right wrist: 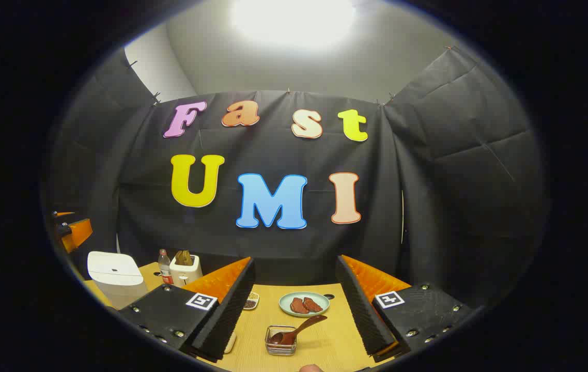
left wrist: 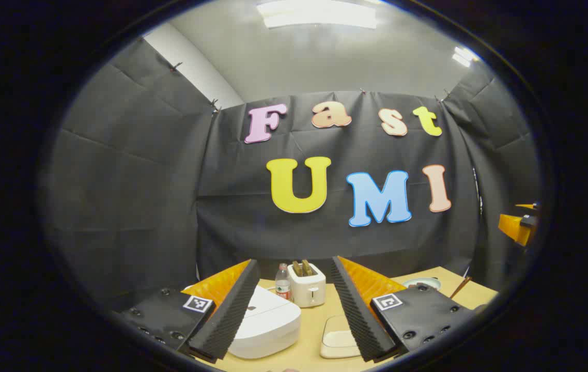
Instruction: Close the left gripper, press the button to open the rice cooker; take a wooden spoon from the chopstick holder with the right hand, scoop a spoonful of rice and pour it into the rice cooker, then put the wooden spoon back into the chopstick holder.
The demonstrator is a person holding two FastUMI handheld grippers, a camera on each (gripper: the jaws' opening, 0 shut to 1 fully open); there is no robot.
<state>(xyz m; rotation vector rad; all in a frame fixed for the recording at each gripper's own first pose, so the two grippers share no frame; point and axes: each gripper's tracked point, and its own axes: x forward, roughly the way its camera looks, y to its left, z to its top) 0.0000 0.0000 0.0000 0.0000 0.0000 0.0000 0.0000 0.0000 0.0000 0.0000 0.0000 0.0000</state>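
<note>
**Q:** So, what are the two tools doing?

**A:** Both are raised above a pale wooden counter (right wrist: 325,341) with nothing between their fingers. The left hand-held gripper (left wrist: 294,310) has its jaws spread wide apart. The right hand-held gripper (right wrist: 294,305) is likewise spread wide and grips nothing.

**Q:** Where is the rice cooker?

**A:** In the left gripper view, the white rice cooker (left wrist: 268,323) sits near the counter's front left part, lid down, partly behind the left finger. In the right gripper view it stands at the counter's left edge (right wrist: 115,276).

**Q:** And the spoon?

**A:** A dark wooden spoon (right wrist: 299,330) rests in a small clear holder (right wrist: 281,345) near the front edge, its bowl down inside and its handle leaning up toward the back right. It lies between the right tool's fingers but well below them, untouched.

**Q:** What else is on the counter?

**A:** A white toaster (left wrist: 307,284) with bread in its slots and a bottle (left wrist: 282,283) just beside it, toward the back edge. A pale green plate (right wrist: 304,304) holding reddish-brown pieces lies behind the holder. A small dish (right wrist: 251,300) sits left of the plate, and a flat pale tray (left wrist: 338,338) lies right of the cooker.
</note>
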